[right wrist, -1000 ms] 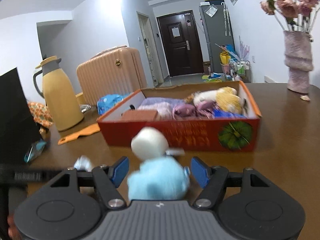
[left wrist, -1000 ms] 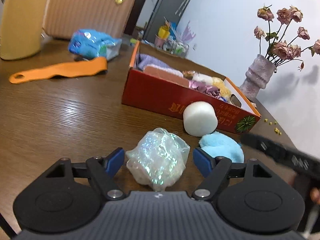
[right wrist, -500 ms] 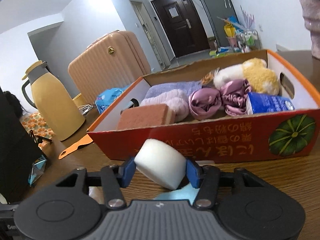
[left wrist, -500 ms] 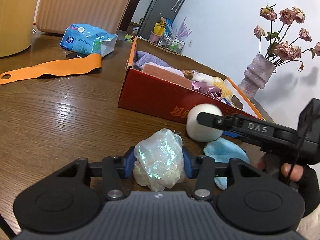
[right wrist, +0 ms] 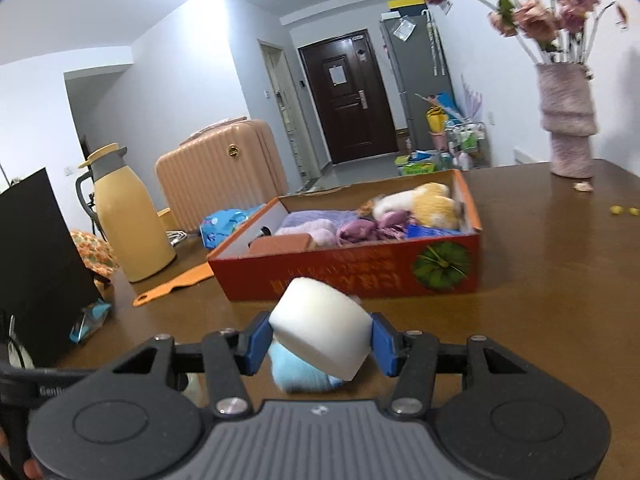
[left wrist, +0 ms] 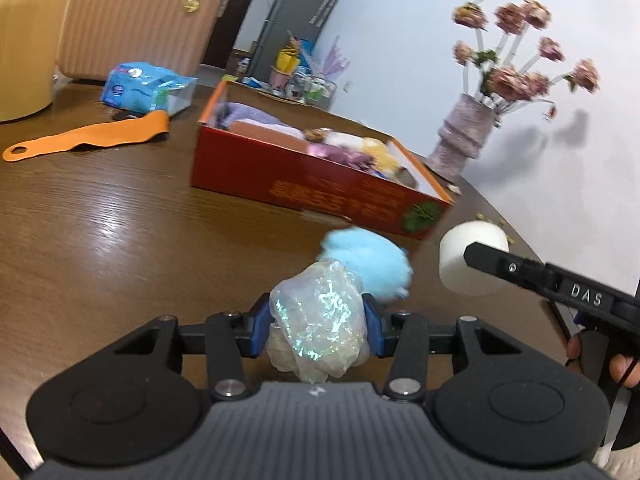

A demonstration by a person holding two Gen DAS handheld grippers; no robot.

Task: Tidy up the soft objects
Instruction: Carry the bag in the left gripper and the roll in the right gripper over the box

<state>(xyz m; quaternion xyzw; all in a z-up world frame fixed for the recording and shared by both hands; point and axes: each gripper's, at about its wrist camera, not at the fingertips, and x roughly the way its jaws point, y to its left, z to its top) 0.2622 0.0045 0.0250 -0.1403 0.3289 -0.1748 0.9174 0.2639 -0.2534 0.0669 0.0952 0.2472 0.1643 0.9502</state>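
My left gripper [left wrist: 318, 326] is shut on a crumpled iridescent plastic wad [left wrist: 318, 330], held above the wooden table [left wrist: 100, 240]. My right gripper [right wrist: 320, 342] is shut on a white foam cylinder [right wrist: 324, 336], also raised; the cylinder also shows in the left wrist view [left wrist: 472, 256]. A fluffy light-blue ball [left wrist: 368, 266] lies on the table between them, and shows below the cylinder in the right wrist view [right wrist: 300, 372]. The red cardboard box [right wrist: 360, 276] holding several soft things stands ahead [left wrist: 304, 184].
A vase of dried roses [right wrist: 566, 120] stands at the far right of the table. An orange strip [left wrist: 88, 138], a blue tissue pack [left wrist: 146, 88] and a yellow jug [right wrist: 128, 216] are to the left. A pink suitcase [right wrist: 220, 168] stands behind the table.
Both grippers closed on their objects and lifted them and drew back from the box. The blue ball stays on the table.
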